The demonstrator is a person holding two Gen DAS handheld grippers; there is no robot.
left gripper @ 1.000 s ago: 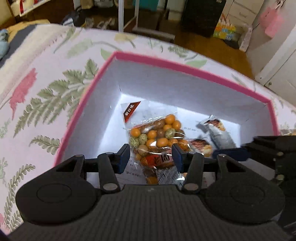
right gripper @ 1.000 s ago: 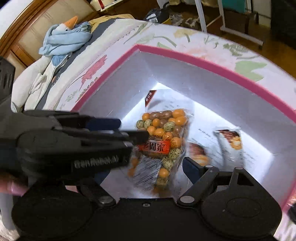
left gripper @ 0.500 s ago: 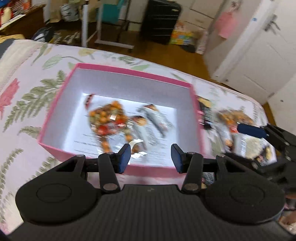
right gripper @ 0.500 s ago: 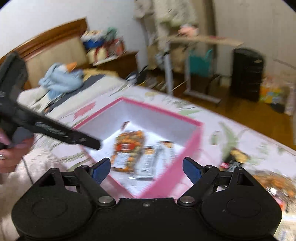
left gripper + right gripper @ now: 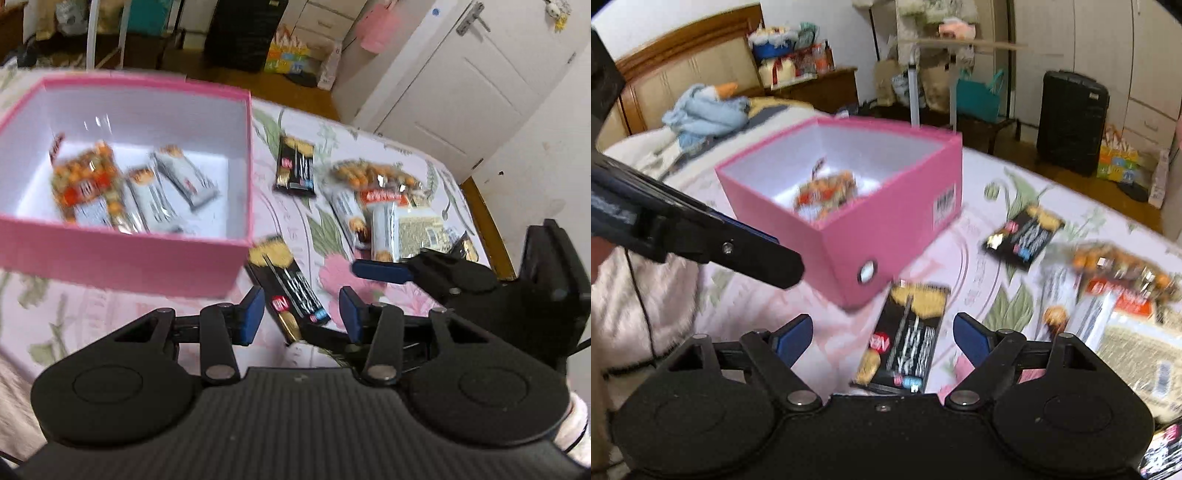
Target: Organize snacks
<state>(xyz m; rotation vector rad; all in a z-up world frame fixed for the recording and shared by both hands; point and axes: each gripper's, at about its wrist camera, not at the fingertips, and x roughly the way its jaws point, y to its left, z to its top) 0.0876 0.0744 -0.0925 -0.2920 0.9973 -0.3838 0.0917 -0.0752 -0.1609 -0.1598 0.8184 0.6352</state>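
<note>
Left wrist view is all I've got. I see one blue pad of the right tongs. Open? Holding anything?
Observer: The right wrist view shows the right tongs open and empty. A black snack packet lies on the bedspread beyond them, framed between the pads.
Operator: Any features on the pink box's outer walls? Mine look plain.
Observer: The pink box has a round ringed hole low on one wall, near the corner.
Operator: Any label?
Observer: A dark printed label, too blurred to read, sits on the adjoining wall near that same corner.
</note>
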